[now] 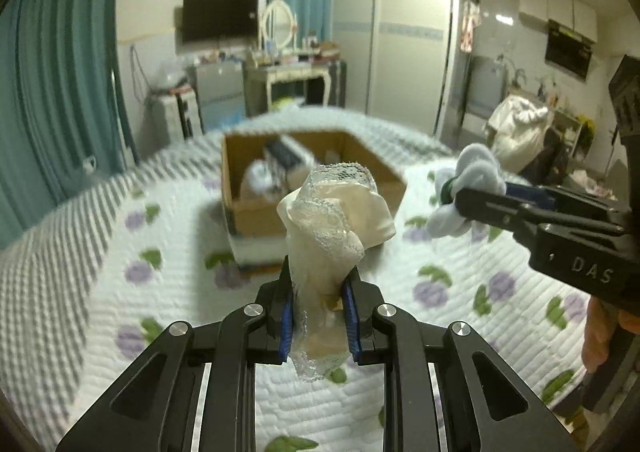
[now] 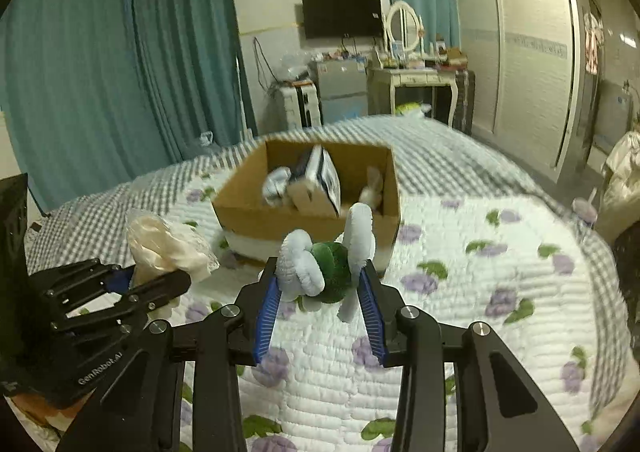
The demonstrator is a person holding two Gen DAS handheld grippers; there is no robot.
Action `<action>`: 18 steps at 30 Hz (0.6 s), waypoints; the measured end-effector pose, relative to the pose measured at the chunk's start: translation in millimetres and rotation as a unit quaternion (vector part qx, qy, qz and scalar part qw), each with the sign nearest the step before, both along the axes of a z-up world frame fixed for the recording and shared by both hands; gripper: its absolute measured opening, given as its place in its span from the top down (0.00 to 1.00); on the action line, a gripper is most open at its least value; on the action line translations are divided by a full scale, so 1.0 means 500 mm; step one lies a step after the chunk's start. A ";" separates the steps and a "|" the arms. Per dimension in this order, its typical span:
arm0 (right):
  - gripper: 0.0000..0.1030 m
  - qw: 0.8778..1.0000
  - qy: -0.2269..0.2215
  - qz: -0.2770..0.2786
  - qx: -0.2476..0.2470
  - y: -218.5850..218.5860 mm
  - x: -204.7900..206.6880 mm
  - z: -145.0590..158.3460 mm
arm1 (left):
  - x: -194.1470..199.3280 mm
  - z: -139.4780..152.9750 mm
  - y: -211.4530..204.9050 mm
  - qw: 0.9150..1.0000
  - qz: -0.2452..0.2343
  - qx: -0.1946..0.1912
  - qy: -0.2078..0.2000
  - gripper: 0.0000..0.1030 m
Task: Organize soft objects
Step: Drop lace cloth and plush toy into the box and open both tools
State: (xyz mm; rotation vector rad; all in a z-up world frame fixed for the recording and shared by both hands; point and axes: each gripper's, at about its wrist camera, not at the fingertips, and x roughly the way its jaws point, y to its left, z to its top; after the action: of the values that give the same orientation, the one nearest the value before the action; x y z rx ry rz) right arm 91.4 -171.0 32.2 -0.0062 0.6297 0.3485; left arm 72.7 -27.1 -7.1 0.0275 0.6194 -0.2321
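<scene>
My left gripper (image 1: 319, 272) is shut on a cream lace-trimmed cloth (image 1: 336, 212) and holds it above the bed. It also shows in the right wrist view (image 2: 160, 280) at the left with the cloth (image 2: 164, 244). My right gripper (image 2: 322, 276) is shut on a grey and green plush toy (image 2: 324, 264), seen in the left wrist view (image 1: 464, 188) at the right. An open cardboard box (image 1: 256, 212) sits on the bed ahead of both grippers (image 2: 288, 218). It holds a small carton (image 2: 320, 176) and soft items.
The bed has a white quilt with purple flowers (image 2: 460, 292) and a grey checked blanket (image 2: 460, 156) behind. Teal curtains (image 2: 120, 52), a TV, a dressing table (image 2: 412, 80) and a wardrobe (image 2: 528, 44) stand beyond the bed.
</scene>
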 end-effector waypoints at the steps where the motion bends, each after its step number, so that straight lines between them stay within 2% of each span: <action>1: 0.63 1.000 -0.007 0.002 -0.001 0.000 0.000 0.016 | 0.003 0.016 0.001 1.000 0.001 0.000 -0.008 0.81; 5: 0.63 0.999 -0.037 0.014 -0.009 0.012 0.018 0.082 | 0.027 0.072 0.006 0.999 0.006 -0.002 -0.037 0.81; 10: 0.63 0.996 -0.078 0.028 -0.022 0.034 0.070 0.158 | 0.091 0.110 0.009 0.998 0.016 0.004 -0.062 0.81; 14: 0.63 0.995 -0.089 0.029 -0.030 0.044 0.133 0.181 | 0.160 0.115 0.006 0.997 0.025 0.005 -0.070 0.81; 18: 0.63 0.995 -0.086 0.024 -0.034 0.055 0.216 0.171 | 0.233 0.098 -0.002 0.997 0.034 0.014 -0.067 0.81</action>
State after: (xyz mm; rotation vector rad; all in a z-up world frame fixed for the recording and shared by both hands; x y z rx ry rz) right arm 199.1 -143.6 117.9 -0.1147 0.4713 0.3683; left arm 189.2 -27.9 41.8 0.0487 0.4883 -0.1547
